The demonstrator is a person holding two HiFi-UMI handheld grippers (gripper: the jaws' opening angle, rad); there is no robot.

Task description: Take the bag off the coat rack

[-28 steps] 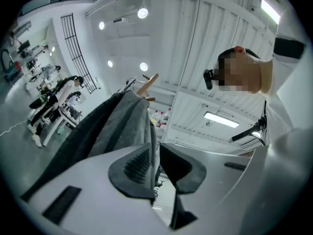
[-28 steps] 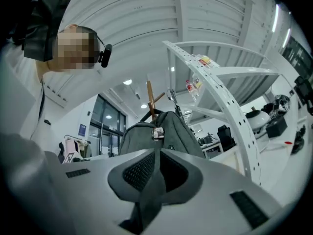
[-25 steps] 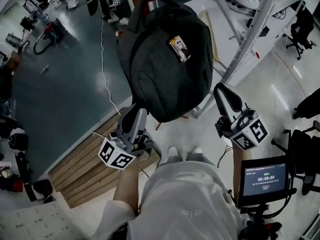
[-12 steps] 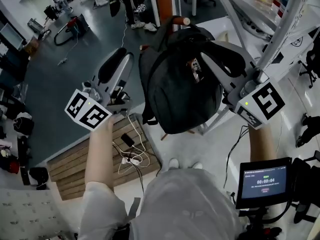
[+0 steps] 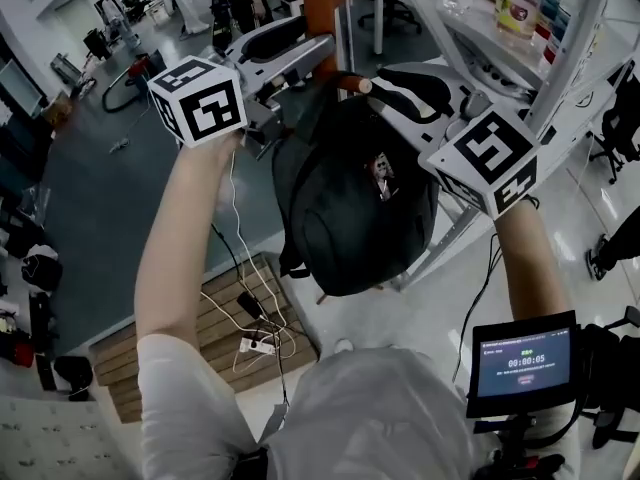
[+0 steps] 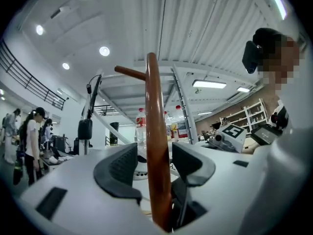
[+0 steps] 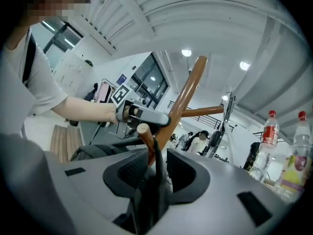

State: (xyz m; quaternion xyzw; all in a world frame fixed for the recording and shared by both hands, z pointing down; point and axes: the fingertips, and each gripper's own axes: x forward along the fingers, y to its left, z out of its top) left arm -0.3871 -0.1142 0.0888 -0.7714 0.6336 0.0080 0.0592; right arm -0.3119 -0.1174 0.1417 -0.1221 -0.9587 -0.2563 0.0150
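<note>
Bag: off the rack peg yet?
No, the bag hangs by its top strap from the brown peg of the coat rack.

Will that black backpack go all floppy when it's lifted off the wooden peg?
Probably floppy: the black fabric backpack sags in a rounded lump below the brown wooden peg. It looks bulgy, so it may be fairly heavy. Hanging from its thin top strap, it will likely swing when lifted.

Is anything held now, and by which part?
Nothing yet: left gripper, jaws opening around the rack pole; right gripper, jaws apart, bag strap between them, not pressed.
</note>
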